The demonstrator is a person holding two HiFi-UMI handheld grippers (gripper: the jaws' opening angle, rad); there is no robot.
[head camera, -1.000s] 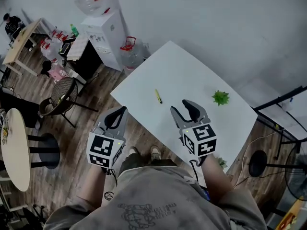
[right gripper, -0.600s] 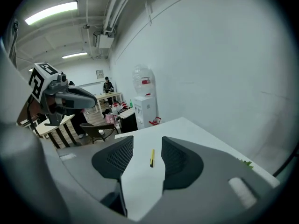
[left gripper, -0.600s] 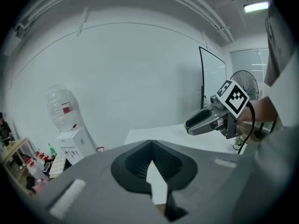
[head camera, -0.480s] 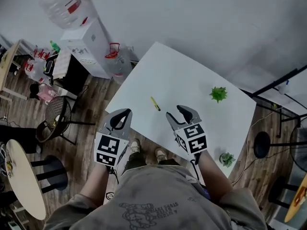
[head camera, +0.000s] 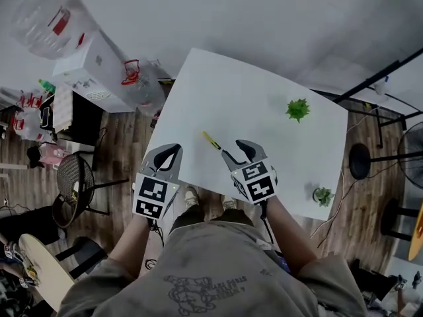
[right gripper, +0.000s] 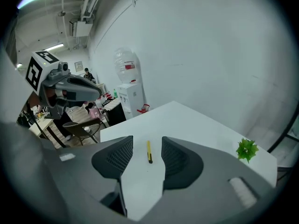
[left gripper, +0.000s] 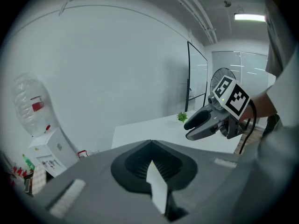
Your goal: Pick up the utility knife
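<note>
Wood-plank floor along the left, crowded with a water dispenser (head camera: 86, 71) topped by its bottle (head camera: 46, 18), a dark cabinet (head camera: 73, 117) and a wire chair (head camera: 69, 190). Next over, the left gripper (head camera: 168, 154), with jaws pressed together on nothing, held at the near left corner of the white table (head camera: 264, 65); idle, by the look of it. Just right of that, the utility knife (head camera: 211, 140): slim, yellow, dark at one end, flat on the table close to its near edge, untouched. Then the right gripper (head camera: 236, 152), with jaws spread wide and empty, above the tabletop just short of the knife. Seen from the right gripper view, knife framed in the gap between the jaws, lengthwise along the line of approach.

Step in hand, on that reading: the reach. To do it well, carry forward and down with the knife kept centred in the gap. Bring the pads almost to the tabletop, given the thin-looking body. Close across the narrow width near mid-length, not at the dark tip. Probably prone to skidding on so smooth a top with a one-sided first touch.

Farther right, bare white tabletop, a small green plant (head camera: 297, 109) toward the far side, and another (head camera: 322, 195) by the near right corner. Beyond the edge, a black frame (head camera: 377, 78) and more wood floor.
</note>
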